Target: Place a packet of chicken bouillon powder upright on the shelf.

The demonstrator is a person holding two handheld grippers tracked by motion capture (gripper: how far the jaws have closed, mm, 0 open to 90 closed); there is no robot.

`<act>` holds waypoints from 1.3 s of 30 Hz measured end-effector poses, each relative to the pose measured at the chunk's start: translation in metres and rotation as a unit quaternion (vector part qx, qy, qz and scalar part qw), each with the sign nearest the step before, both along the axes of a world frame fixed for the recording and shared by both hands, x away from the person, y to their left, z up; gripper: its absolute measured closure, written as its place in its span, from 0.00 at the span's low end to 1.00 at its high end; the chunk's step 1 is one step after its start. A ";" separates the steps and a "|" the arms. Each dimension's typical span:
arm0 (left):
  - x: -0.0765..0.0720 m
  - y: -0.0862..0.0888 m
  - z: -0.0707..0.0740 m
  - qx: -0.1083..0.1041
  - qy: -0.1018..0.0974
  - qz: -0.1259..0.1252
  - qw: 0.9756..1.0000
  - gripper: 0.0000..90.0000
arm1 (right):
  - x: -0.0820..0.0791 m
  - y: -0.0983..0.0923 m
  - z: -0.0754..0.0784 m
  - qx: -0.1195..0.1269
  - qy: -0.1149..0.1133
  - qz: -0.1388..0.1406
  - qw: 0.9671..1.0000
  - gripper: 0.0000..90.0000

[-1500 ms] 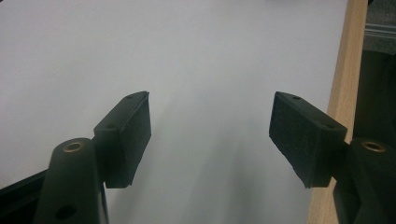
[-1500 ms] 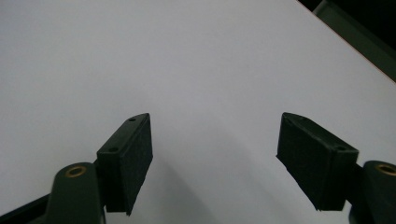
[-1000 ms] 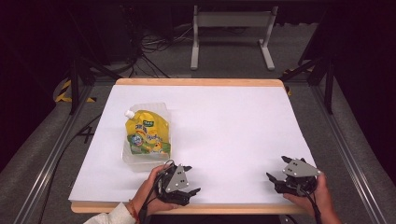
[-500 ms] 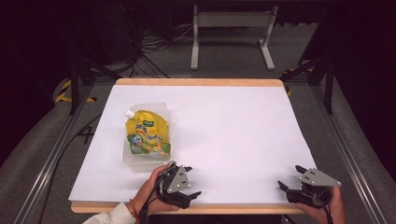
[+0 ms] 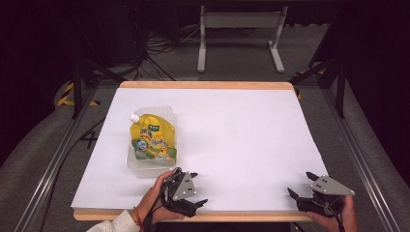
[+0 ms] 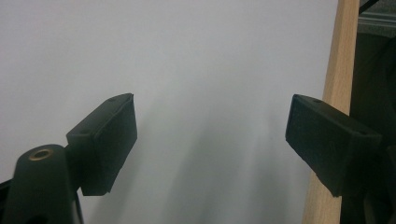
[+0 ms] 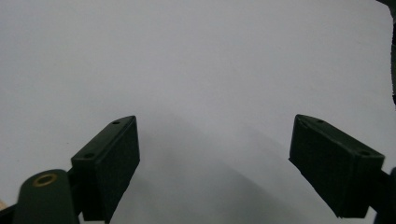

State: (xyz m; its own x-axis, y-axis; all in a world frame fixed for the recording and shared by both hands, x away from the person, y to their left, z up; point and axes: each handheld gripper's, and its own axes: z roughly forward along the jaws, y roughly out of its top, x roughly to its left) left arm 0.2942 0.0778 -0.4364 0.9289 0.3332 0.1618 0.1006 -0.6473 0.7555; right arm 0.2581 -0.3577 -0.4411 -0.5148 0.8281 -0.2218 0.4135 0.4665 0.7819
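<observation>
A yellow spouted plastic drink pouch (image 5: pixel 152 141) lies flat on the white-covered wooden table (image 5: pixel 241 130), white cap toward eleven o'clock, left of centre. Just beside it, at five o'clock from the pouch, the left gripper (image 5: pixel 197 187) rests at the near edge, jaws having just been opening, spread wide with nothing between them (only bare white sheet). Well apart at the near right, the right gripper (image 5: pixel 300 184) has likewise been opening and stands released, empty.
</observation>
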 end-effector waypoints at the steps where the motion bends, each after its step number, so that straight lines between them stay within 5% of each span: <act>1: 0.000 0.000 0.000 -0.004 0.002 0.001 1.000 0.19 | 0.000 0.000 0.000 -0.001 0.000 0.000 1.000 0.18; 39: 0.003 -0.005 -0.003 0.010 0.010 -0.004 1.000 0.17 | 0.000 0.004 0.001 -0.002 -0.007 0.002 1.000 0.18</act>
State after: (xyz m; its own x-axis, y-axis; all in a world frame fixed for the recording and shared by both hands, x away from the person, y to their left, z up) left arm 0.2976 0.0724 -0.4393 0.9345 0.3227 0.1502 0.1100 -0.6631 0.7404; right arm 0.2583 -0.3536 -0.4397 -0.5150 0.8250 -0.2328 0.4003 0.4716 0.7857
